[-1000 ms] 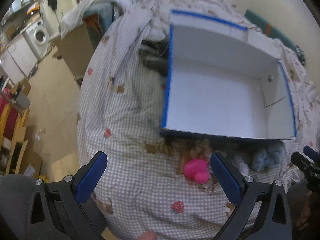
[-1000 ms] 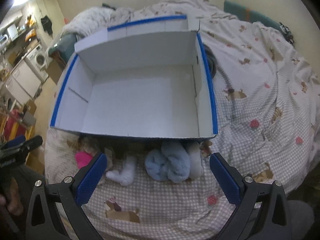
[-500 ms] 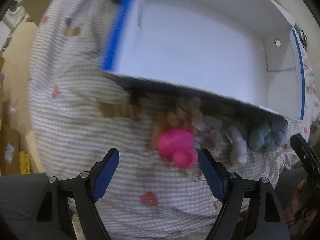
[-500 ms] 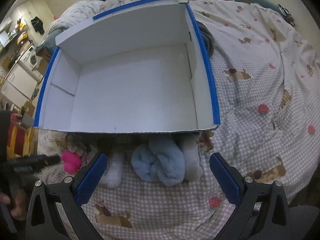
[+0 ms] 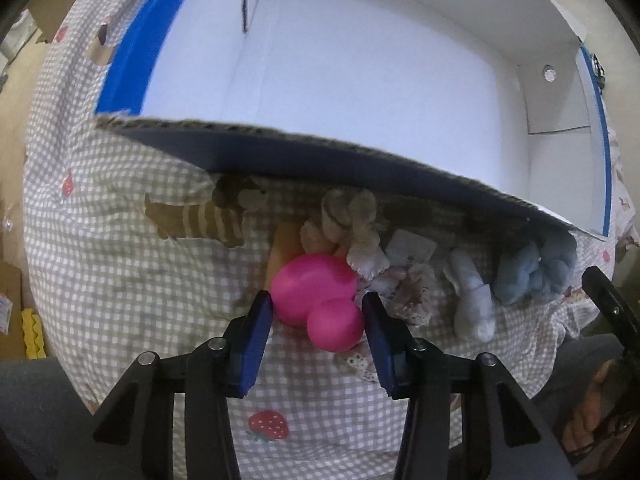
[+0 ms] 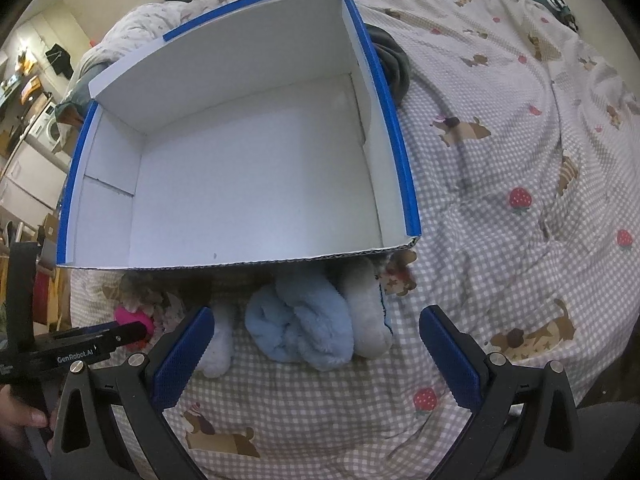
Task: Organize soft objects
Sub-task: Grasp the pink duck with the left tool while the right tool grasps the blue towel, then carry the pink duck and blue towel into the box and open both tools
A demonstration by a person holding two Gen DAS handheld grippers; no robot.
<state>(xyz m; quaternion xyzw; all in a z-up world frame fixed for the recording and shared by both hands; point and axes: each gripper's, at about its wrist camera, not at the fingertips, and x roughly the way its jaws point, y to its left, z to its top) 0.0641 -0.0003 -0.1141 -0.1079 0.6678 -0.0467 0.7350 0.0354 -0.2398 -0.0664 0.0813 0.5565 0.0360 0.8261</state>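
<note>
Here the left wrist view looks steeply down on the left gripper (image 5: 317,310), its two blue pads flanking a pink soft toy (image 5: 316,300); the jaws are closing, the toy sits between them and both pads appear to be against its sides, though how firmly they press cannot be told. Only this view shows the toy whole: two rounded lobes, the smaller one toward 6 o'clock. It also shows a beige plush (image 5: 352,224) at 12 o'clock of the toy, touching it, and a white tag (image 5: 412,245) at about 1 o'clock. The right wrist view gives only a sliver of the pink toy (image 6: 134,318), behind the black arm of the left gripper (image 6: 132,330) at 9 o'clock. That view alone shows the right gripper (image 6: 316,330), released, jaws spread wide, with one light blue rolled cloth (image 6: 304,322) between them, untouched. A pale grey plush (image 6: 366,312) lies against the cloth at 3 o'clock; one white sock (image 6: 218,344) lies at its 9 o'clock, partly behind the left pad. Count: one white cardboard box (image 6: 396,136) with blue-taped rims, open, at 12 o'clock of the row; one pink toy; one blue cloth; one white sock; two grippers. All soft items lie on the checked bedsheet (image 6: 520,152), against or just beside the box's near wall.
</note>
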